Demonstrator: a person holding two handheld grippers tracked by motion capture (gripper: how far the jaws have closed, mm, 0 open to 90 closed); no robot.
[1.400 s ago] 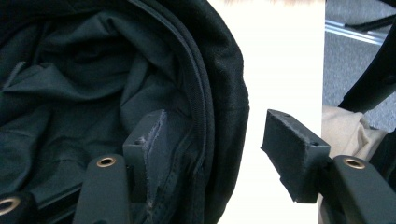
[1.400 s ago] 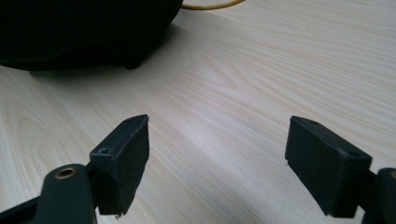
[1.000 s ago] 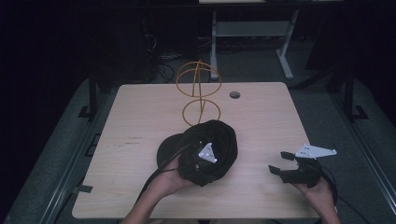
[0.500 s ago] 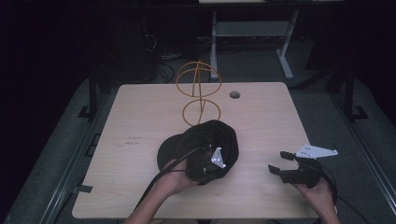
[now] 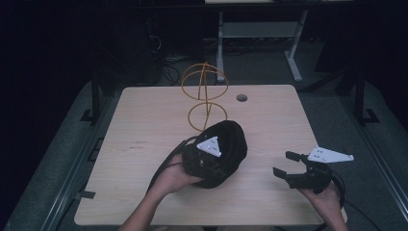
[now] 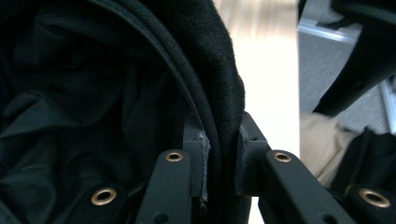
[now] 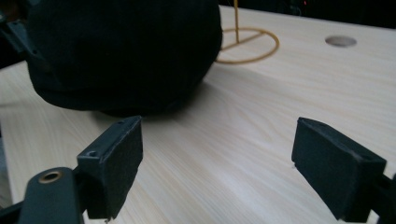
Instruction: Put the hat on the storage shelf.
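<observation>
A: From the high view, we are seeing the black cap [image 5: 221, 154] lying mid-worktop [image 5: 144, 120], by the wire stand [image 5: 206, 98], left gripper [image 5: 204, 161] on it.

B: In the left gripper view, we are pinching its rim [image 6: 219, 140]. The plate has rotated since earlier.

A: In the right gripper view, the right gripper [image 7: 217, 163] is sitting spread; the cap lies to its left.

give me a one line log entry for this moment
left gripper: shut on hat rim | right gripper: open, over table, holding nothing | wire stand: bare, behind hat
</observation>
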